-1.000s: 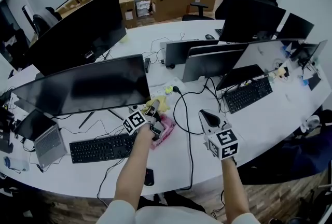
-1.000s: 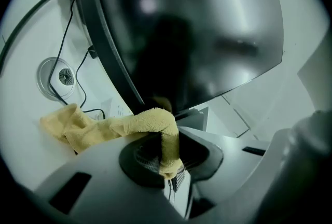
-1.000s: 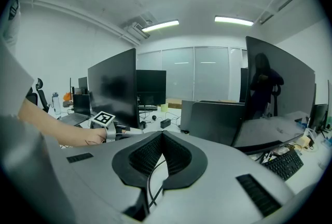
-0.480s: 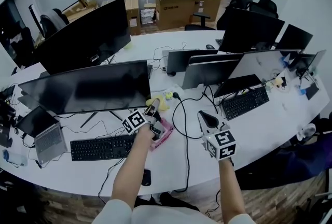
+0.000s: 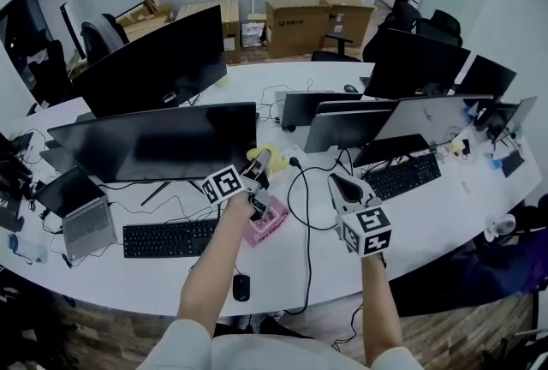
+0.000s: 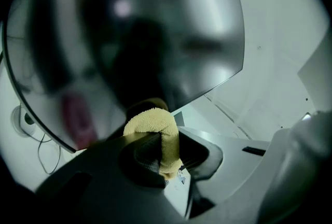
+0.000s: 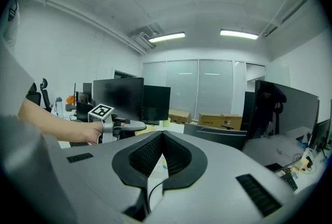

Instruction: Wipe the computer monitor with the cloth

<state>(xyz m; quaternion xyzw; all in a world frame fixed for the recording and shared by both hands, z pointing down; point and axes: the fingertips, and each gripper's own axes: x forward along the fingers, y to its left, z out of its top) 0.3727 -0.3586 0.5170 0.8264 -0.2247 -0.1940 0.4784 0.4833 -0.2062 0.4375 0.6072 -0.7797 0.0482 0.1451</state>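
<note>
My left gripper pinches the yellow cloth, just beside the lower right corner of the wide monitor. My right gripper, jaws pressed together on nothing, hovers over the worktop further right.

No legible text; the mark on the cardboard box blurs.

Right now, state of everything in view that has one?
left tongs, shut on the cloth
right tongs, shut, empty
cloth, pinched in the left tongs, by the monitor's lower edge; contact unclear
monitor, screen dark
laptop, lid open
</note>
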